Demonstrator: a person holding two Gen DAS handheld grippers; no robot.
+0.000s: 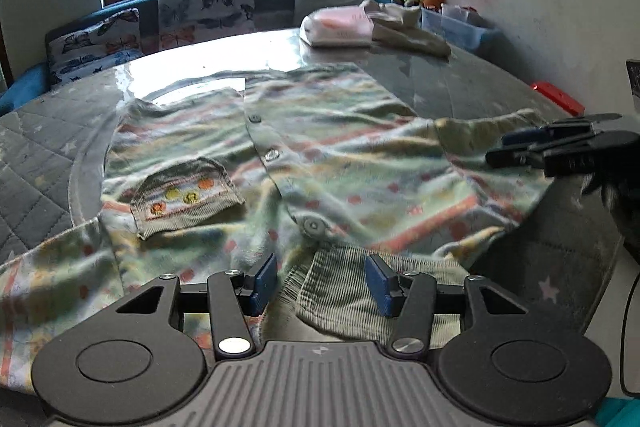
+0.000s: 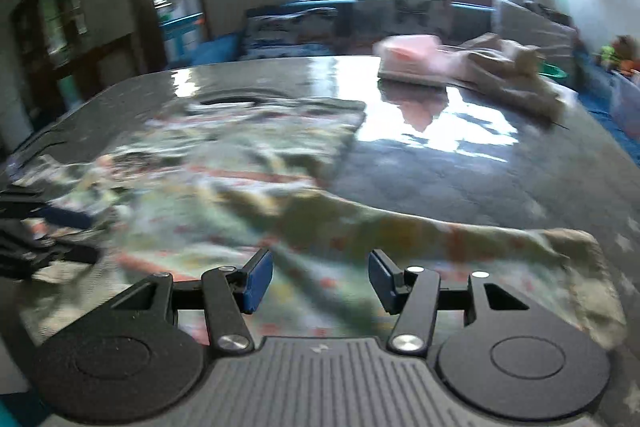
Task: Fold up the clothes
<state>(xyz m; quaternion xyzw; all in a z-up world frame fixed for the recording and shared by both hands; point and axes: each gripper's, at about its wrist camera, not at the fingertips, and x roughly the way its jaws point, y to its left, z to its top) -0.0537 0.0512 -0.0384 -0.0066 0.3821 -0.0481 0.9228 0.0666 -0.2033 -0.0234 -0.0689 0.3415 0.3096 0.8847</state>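
Observation:
A pale green patterned cardigan (image 1: 320, 163) with buttons and a small chest pocket lies spread face up on the table. My left gripper (image 1: 321, 283) is open and empty, just above its ribbed collar at the near edge. My right gripper (image 2: 320, 281) is open and empty, over the cardigan (image 2: 248, 187) near its outstretched sleeve (image 2: 500, 247). The right gripper also shows at the right edge of the left wrist view (image 1: 560, 147), above the cardigan's right shoulder. The right wrist view is blurred.
The table (image 1: 460, 83) has a shiny grey quilted cover. A folded pink garment (image 1: 340, 25) and a beige garment (image 1: 408, 27) lie at its far side. A red object (image 1: 556, 97) sits at the right edge. A sofa with butterfly cushions (image 1: 208, 7) stands behind.

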